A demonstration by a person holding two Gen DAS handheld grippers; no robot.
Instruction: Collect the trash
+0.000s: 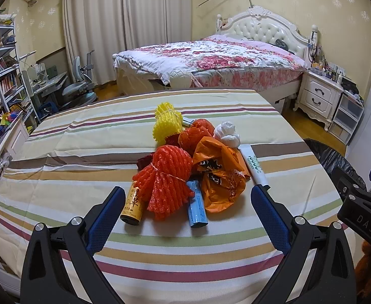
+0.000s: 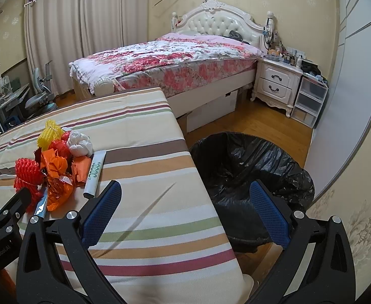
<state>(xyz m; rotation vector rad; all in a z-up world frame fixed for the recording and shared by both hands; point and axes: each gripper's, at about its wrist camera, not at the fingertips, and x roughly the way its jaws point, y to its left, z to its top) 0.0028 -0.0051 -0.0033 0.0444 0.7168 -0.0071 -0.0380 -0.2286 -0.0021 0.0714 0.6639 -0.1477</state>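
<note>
A pile of trash lies on the striped mattress [image 1: 58, 136]: a red foam net [image 1: 167, 177], a yellow foam net [image 1: 165, 124], an orange plastic bag [image 1: 218, 174], a white crumpled wad [image 1: 227, 131], a gold tube [image 1: 133, 204], a blue tube [image 1: 196, 207] and a white tube [image 1: 253, 167]. My left gripper [image 1: 188, 195] is open and empty, its fingers on either side of the pile's near edge. My right gripper [image 2: 185, 192] is open and empty, over the mattress edge and a bin lined with a black bag [image 2: 251, 174]. The pile [image 2: 56, 167] lies to its left.
A bed with a floral cover [image 1: 210, 58] stands behind, with a white nightstand [image 1: 319, 93] and plastic drawers [image 1: 347, 116] to its right. A desk, chair [image 1: 81, 86] and bookshelf [image 1: 3, 71] stand at the left. The bin stands on the wooden floor [image 2: 261, 121].
</note>
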